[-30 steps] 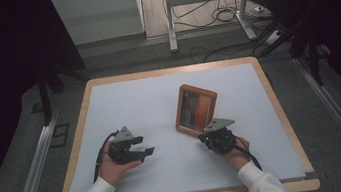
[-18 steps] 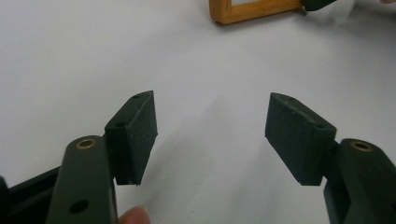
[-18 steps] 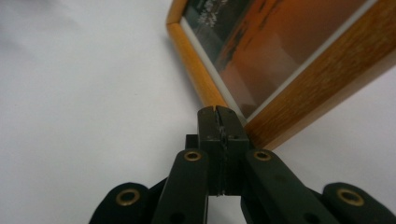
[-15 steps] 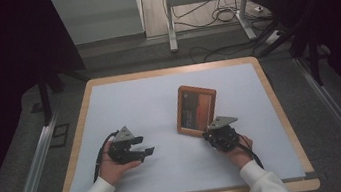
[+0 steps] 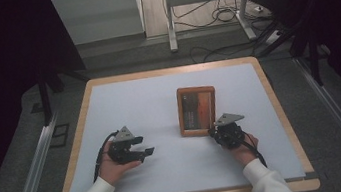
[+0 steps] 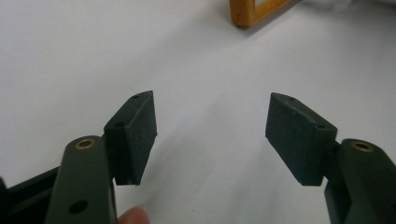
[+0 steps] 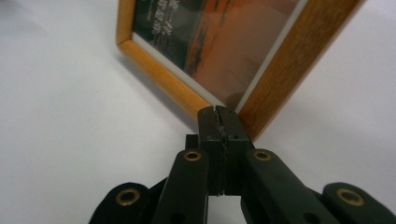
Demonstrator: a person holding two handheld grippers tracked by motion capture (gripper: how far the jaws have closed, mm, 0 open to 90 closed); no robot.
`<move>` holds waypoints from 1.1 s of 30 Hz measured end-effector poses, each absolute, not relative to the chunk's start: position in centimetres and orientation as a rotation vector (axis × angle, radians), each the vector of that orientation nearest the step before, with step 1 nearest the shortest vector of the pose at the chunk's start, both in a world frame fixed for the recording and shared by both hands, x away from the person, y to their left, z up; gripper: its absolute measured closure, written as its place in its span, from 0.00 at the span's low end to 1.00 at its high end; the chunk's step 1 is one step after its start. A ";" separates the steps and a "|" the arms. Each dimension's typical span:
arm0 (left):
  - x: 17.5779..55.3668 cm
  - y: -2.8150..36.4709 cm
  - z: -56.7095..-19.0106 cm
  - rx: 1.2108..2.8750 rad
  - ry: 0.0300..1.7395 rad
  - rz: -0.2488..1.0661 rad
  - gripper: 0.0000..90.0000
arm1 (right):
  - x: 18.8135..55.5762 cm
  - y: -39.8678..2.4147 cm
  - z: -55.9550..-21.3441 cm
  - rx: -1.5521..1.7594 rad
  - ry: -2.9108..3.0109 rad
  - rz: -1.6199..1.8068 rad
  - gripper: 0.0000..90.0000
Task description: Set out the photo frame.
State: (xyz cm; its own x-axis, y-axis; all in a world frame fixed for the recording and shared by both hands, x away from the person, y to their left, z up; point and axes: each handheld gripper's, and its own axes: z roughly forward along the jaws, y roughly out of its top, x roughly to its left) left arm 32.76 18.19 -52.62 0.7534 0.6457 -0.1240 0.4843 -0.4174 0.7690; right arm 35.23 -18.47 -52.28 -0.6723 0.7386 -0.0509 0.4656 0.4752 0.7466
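From the high view I have the left gripper (image 5: pixel 130 149) low on the left of the table (image 5: pixel 160 107), my hand wrapped round its body, its cable looping back toward my sleeve. In the left gripper view its jaws stand wide apart with nothing between them, only bare white surface, and a corner of the wooden picture frame (image 6: pixel 252 11) shows far off at the top.

The table is a white sheet set in a light wooden border. Beyond it lies a grey floor with metal rails down either side, a metal stand (image 5: pixel 205 0) at the back and loose cables (image 5: pixel 223 15) coiled near it; dark curtains close in left and right.

The picture frame (image 5: pixel 197 111) lies right of the middle of the table. It is upright in format, with an orange-brown wooden border, a thin pale inner edge, and a dark print with warm orange tones and small lines of writing.

The right gripper (image 5: pixel 228 133) sits just beside the frame's near right corner. In the right gripper view its jaws are pressed together, pad to pad, holding nothing, and their tips (image 7: pixel 218 122) are at the frame's (image 7: pixel 299 60) corner; whether they touch the wood I cannot tell.
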 end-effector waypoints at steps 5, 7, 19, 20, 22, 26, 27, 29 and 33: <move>32.8 18.2 -52.7 2.097 0.847 0.239 0.37 | 35.4 -18.7 -52.3 1.021 2.350 1.032 1.00; 32.8 18.2 -52.6 2.097 0.847 0.242 0.37 | 35.4 -18.7 -52.3 1.020 2.347 1.029 1.00; 32.8 18.4 -52.5 2.088 0.853 0.247 0.37 | 34.7 -19.3 -51.5 1.015 2.318 1.077 1.00; 32.8 18.4 -52.5 2.087 0.854 0.247 0.37 | 34.6 -19.4 -51.4 1.017 2.314 1.086 1.00; 32.8 18.4 -52.5 2.087 0.854 0.247 0.37 | 34.5 -19.6 -51.2 1.016 2.311 1.099 1.00; 32.8 18.4 -52.5 2.085 0.855 0.247 0.37 | 34.0 -20.2 -50.7 1.017 2.303 1.134 0.99; 32.7 18.4 -52.5 2.085 0.854 0.246 0.37 | 33.8 -20.5 -50.6 1.018 2.304 1.137 0.99; 32.7 18.4 -52.5 2.085 0.852 0.248 0.37 | 33.5 -21.1 -50.4 1.018 2.303 1.142 0.97; 32.5 18.4 -52.4 2.082 0.848 0.254 0.37 | 32.4 -22.9 -49.9 1.059 2.277 1.172 0.77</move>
